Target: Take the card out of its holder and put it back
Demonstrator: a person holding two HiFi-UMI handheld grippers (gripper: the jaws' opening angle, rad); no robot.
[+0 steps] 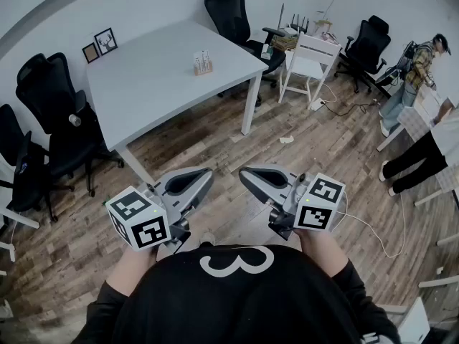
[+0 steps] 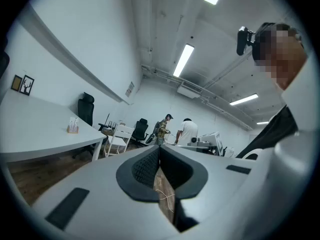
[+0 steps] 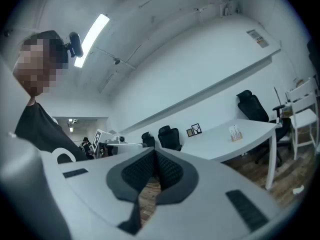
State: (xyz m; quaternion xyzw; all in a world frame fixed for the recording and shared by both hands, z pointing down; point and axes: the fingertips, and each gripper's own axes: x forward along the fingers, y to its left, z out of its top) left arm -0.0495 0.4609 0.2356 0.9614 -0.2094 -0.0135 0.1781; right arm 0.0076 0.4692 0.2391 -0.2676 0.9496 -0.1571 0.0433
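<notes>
**Asker:** What is filling most of the scene?

**Describer:** A wooden floor is spreading across an office. A large white table is standing at the far left. Black office chairs are sitting along its left side, and a white chair is standing further right.

**Asker:** Who is there?

**Describer:** The camera wearer, in a black top, is standing at the near edge and holding both tools level, well short of the table. A person in a checked shirt is standing at the far right.

**Asker:** What are the tongs doing?

**Describer:** The left gripper is pressing its jaws fully together with nothing between them. The right gripper is doing likewise, closed and empty. Only floor is showing behind each pair of pads.

**Asker:** Where is the card?

**Describer:** The card is standing upright in its small holder near the table's far right edge, well apart from both grippers. Two small picture frames are leaning against the wall at the table's far left corner.
</notes>
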